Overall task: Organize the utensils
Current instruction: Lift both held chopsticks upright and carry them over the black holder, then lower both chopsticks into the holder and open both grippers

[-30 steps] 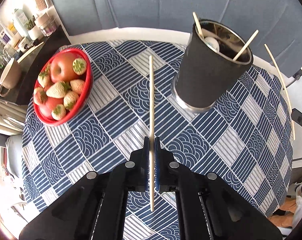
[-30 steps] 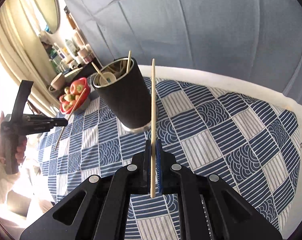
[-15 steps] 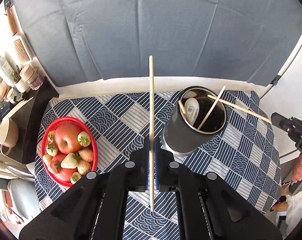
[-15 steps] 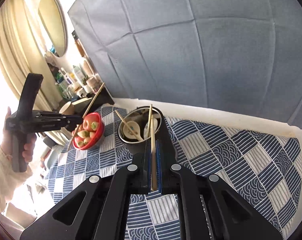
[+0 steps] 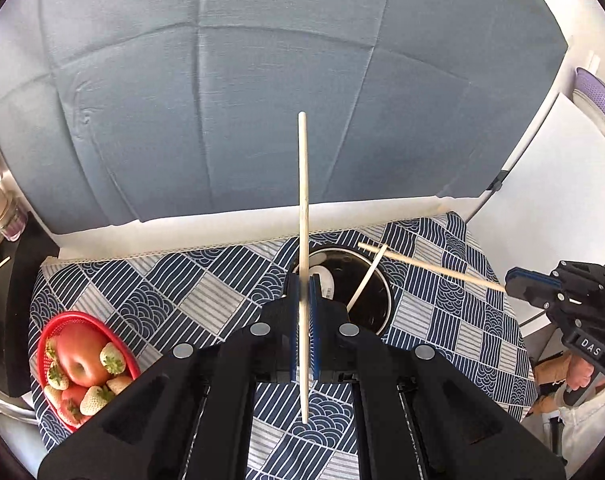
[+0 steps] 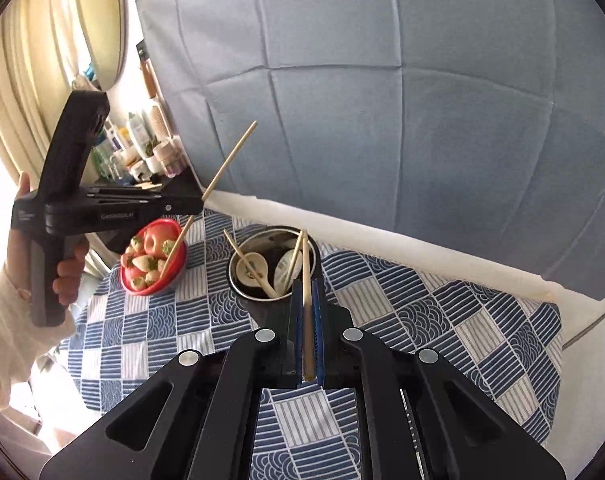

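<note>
Chopsticks: one [image 5: 303,240] clamped in left tool [image 5: 303,334], one [image 6: 307,304] in right tool [image 6: 307,334], both above holder cup [image 6: 272,266] on bench; light, stiff, probably slippery; grip mid-shaft

A home: curtains [image 6: 18,92], oval mirror [image 6: 102,20], toiletry-crowded shelf [image 6: 142,148]

We see a grey-blue padded backdrop [image 6: 382,120] rising behind the table's blue patterned cloth [image 6: 442,320]. Left of the backdrop stand cream curtains [image 6: 22,80], an oval mirror [image 6: 102,20] and a dark shelf crowded with bottles [image 6: 138,148], under bright daylight.
</note>
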The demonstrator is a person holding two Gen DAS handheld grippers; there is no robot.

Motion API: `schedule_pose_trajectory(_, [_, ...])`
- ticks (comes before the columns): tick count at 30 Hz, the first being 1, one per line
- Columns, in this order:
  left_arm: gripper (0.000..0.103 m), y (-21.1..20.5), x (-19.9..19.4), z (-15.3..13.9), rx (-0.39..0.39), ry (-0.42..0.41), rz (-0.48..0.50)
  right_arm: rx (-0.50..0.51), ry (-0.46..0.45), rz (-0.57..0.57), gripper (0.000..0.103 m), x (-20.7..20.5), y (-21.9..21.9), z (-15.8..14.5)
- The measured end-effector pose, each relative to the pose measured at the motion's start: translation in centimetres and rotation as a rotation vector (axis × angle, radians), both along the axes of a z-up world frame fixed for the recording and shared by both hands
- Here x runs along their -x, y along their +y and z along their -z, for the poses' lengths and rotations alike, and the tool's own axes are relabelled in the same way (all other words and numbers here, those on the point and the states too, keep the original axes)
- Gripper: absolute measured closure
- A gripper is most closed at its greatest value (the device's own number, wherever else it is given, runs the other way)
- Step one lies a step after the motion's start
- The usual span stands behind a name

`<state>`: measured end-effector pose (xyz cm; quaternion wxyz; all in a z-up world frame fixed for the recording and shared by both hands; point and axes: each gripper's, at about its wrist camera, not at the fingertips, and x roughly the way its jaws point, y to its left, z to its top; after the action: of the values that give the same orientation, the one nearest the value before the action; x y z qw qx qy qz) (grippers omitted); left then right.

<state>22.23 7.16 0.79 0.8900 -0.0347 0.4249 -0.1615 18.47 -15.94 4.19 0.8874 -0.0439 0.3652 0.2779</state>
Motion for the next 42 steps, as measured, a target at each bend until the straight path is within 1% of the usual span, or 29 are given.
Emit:
schedule_pose_trajectory(2, [0.098, -0.2, -0.8, 0.3, 0.051, -0.002, 0.021, 0.044, -0.011, -0.021, 0.099, 0.4, 0.7, -0.2])
schedule_pose_trajectory(4, [0.098, -0.3, -1.6, 0.4, 0.101, -0.023, 0.031, 0.09, -0.017, -0.056, 0.099, 0.7, 1.4, -0.4])
schedule_pose_trajectory(8, [0.098, -0.8, -3.2, 1.1, 0.18, -0.044, 0.027, 0.145, 0.013, -0.099, 0.099, 0.3, 2.0, -0.3])
schedule_pose_trajectory(10, [0.098, -1.2, -4.1, 1.7, 0.213, -0.043, 0.027, 0.181, 0.034, -0.115, 0.099, -0.2, 2.4, -0.2])
schedule_pose_trajectory(13, [0.098, -1.7, -4.9, 2.6, 0.253, -0.073, 0.033, 0.23, 0.058, -0.149, 0.099, -1.0, 3.0, -0.3])
schedule_pose_trajectory(17, [0.098, -2.3, -5.7, 4.2, 0.303, -0.086, 0.019, 0.291, 0.071, -0.179, 0.099, -2.3, 4.0, -0.2])
schedule_pose_trajectory(20, [0.098, -2.5, -6.0, 5.6, 0.276, -0.068, 0.01, 0.3, 0.078, -0.203, 0.099, -3.2, 4.5, 0.3])
schedule_pose_trajectory(22, [0.099, -2.2, -5.8, 6.6, 0.279, -0.039, -0.005, 0.295, 0.086, -0.221, 0.099, -3.8, 4.8, 0.5])
schedule_pose_trajectory(25, [0.099, -1.9, -5.2, 7.5, 0.305, -0.001, -0.01, 0.27, 0.095, -0.227, 0.099, -4.6, 4.8, 0.9])
schedule_pose_trajectory(30, [0.099, -2.9, -4.7, 7.4, 0.213, 0.013, 0.023, 0.247, 0.088, -0.234, 0.099, -5.6, 5.3, 1.2])
schedule_pose_trajectory(32, [0.099, -3.2, -4.3, 7.6, 0.21, 0.029, 0.04, 0.24, 0.083, -0.235, 0.099, -5.9, 5.5, 1.1])
schedule_pose_trajectory(35, [0.099, -3.2, -3.5, 7.5, 0.214, 0.032, 0.051, 0.235, 0.078, -0.245, 0.099, -6.1, 5.7, 0.9])
schedule_pose_trajectory(38, [0.098, -3.1, -2.8, 6.7, 0.198, 0.008, 0.041, 0.248, 0.049, -0.258, 0.098, -5.7, 6.0, 0.6])
schedule_pose_trajectory(39, [0.096, -3.0, -2.6, 6.5, 0.19, 0.004, 0.033, 0.245, 0.045, -0.26, 0.097, -5.7, 6.0, 0.5])
schedule_pose_trajectory(40, [0.088, -2.8, -2.5, 6.2, 0.183, -0.002, 0.023, 0.237, 0.044, -0.259, 0.097, -5.7, 6.0, 0.4])
schedule_pose_trajectory(41, [0.078, -2.5, -2.2, 5.9, 0.18, -0.007, 0.012, 0.23, 0.042, -0.255, 0.096, -5.7, 6.0, 0.3])
schedule_pose_trajectory(42, [0.074, -2.2, -2.0, 5.8, 0.179, -0.012, 0.002, 0.226, 0.04, -0.247, 0.089, -5.8, 5.9, 0.2])
